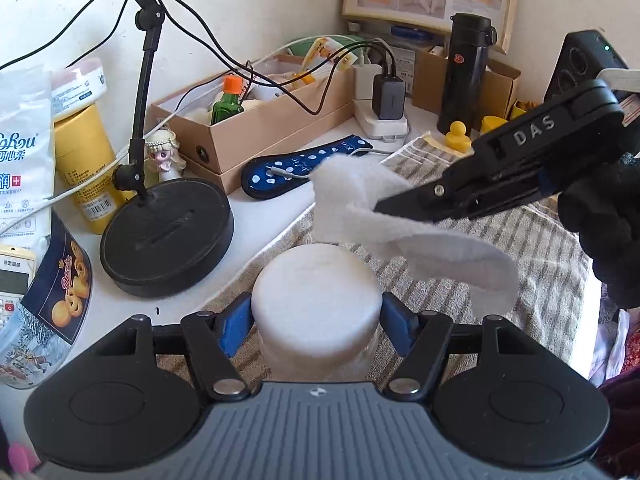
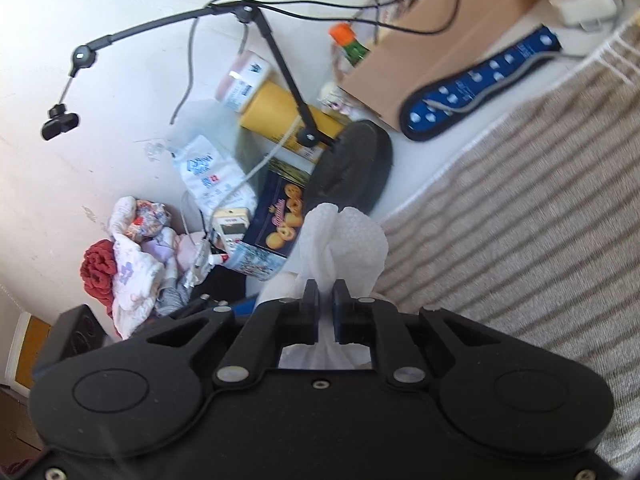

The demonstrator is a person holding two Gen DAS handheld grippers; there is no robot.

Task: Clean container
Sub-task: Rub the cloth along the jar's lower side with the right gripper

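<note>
1. Your left tongs clamp the white-lidded container at lower centre, on the striped towel.
2. Your right tongs pinch the white wipe, hanging just above the lid; wiping looks barely begun.
3. The lamp base and cardboard box crowd the bench at left.

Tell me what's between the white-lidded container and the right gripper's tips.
In the left wrist view, only the white wipe pinched in the right gripper; it droops just above the container that the left gripper clamps.
</note>
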